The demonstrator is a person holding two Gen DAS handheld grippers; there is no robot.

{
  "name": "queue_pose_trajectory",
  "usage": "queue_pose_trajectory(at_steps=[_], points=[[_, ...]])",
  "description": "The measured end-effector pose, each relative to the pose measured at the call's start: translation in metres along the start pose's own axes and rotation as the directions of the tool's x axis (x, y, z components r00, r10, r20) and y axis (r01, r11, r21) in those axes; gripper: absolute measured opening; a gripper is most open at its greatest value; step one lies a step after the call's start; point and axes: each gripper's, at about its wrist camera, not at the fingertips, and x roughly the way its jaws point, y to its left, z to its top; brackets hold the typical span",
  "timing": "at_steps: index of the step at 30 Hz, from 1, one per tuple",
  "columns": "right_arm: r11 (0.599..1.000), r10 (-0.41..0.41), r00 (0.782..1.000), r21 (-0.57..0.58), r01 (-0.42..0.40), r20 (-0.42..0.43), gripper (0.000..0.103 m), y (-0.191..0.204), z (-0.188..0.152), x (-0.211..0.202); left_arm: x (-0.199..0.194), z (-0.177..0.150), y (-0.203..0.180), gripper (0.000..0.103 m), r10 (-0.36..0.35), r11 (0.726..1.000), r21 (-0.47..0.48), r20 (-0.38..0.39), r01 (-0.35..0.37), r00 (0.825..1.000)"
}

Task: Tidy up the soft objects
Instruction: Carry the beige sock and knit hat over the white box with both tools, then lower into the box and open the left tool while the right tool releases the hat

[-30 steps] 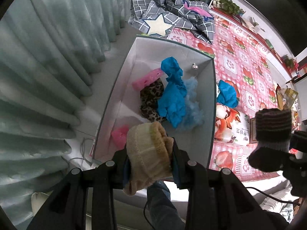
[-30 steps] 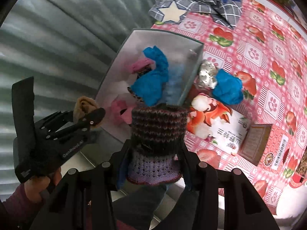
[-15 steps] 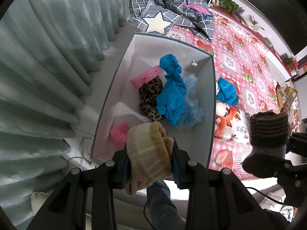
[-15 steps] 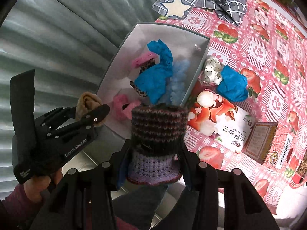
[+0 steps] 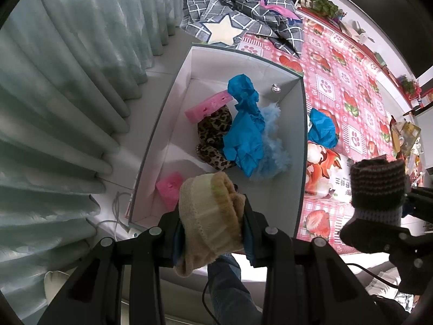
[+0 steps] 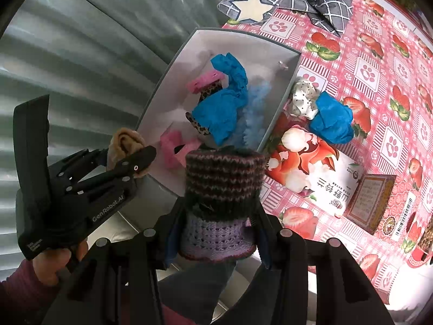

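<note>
Jaws of my left gripper (image 5: 212, 228) pinch a beige knitted sock (image 5: 209, 216); my right gripper (image 6: 216, 230) clamps a dark striped, purple-cuffed knitted sock (image 6: 222, 195). Both hang just short of the white box (image 5: 301, 146).

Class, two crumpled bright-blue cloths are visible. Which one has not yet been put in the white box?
The smaller blue cloth lying on the strawberry tablecloth, just outside the white box beside a polka-dot fabric. The other blue cloth lies inside the box.
</note>
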Motion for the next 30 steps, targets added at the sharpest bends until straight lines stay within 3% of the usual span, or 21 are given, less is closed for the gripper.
queue_pose_trajectory(at_steps=[21,26,30], points=[[0.999,0.005,0.999,-0.040,-0.006,-0.034,0.048,0.012,0.023,0.019,0.007,0.004,0.003,0.040,0.001,1.000,-0.009,-0.032,-0.002,1.000],[0.999,0.012,0.999,-0.049,-0.014,-0.037,0.048,0.015,0.028,0.024,0.011,0.006,0.002,0.049,-0.002,1.000,-0.007,-0.040,0.002,0.999],[0.998,0.033,0.999,-0.050,-0.035,-0.033,0.049,0.016,0.032,0.025,0.010,0.008,0.002,0.063,0.011,1.000,-0.018,-0.030,-0.011,0.999]])
